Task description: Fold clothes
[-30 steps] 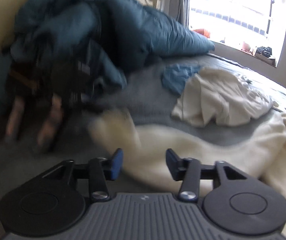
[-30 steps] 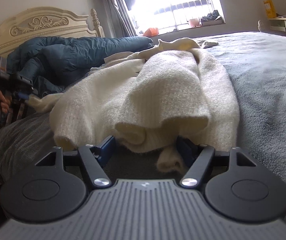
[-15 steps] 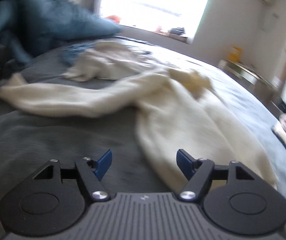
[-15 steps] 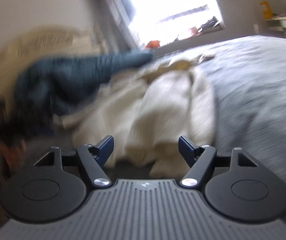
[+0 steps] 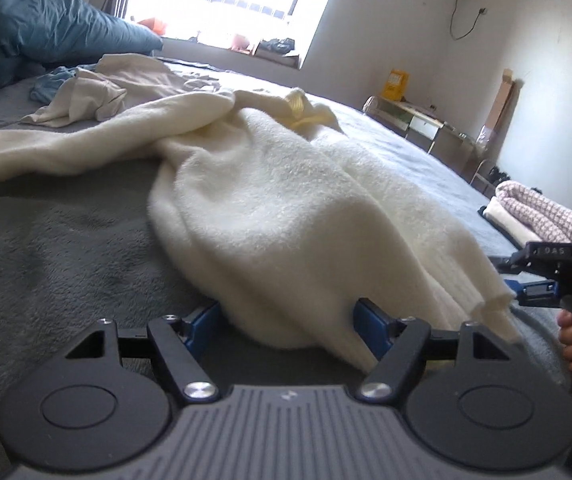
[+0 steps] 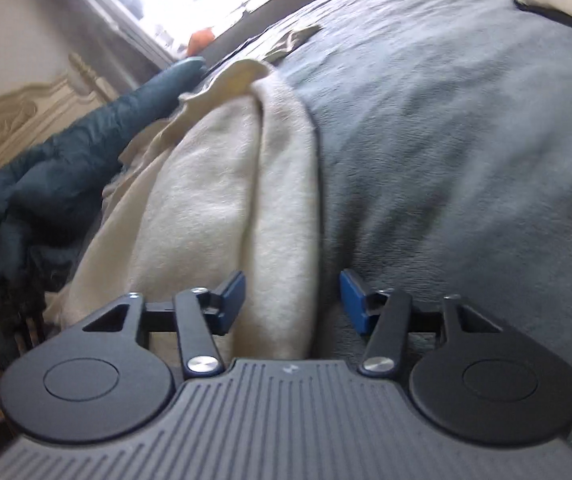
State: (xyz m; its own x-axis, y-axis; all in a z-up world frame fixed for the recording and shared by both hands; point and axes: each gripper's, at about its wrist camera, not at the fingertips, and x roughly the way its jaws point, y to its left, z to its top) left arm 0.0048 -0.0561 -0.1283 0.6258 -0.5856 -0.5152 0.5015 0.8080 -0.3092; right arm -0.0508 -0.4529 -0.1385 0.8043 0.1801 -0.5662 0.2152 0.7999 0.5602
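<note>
Cream sweater (image 5: 286, 216) hem lies between the spread, released jaws of the left gripper (image 5: 286, 320), fingers not pressing it. Right gripper (image 6: 291, 300) likewise stands wide apart, a sweater fold (image 6: 282, 208) running between its fingers, ungrasped. Sweater spreads ahead of both over the grey blanket (image 6: 465, 140). Beyond: white garment (image 5: 98, 92), teal duvet (image 6: 66, 172), folded pile (image 5: 533, 212) far right.

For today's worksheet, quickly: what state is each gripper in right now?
Left gripper: open, around the cream sweater's hem.
Right gripper: open, sweater edge between its fingers.
</note>
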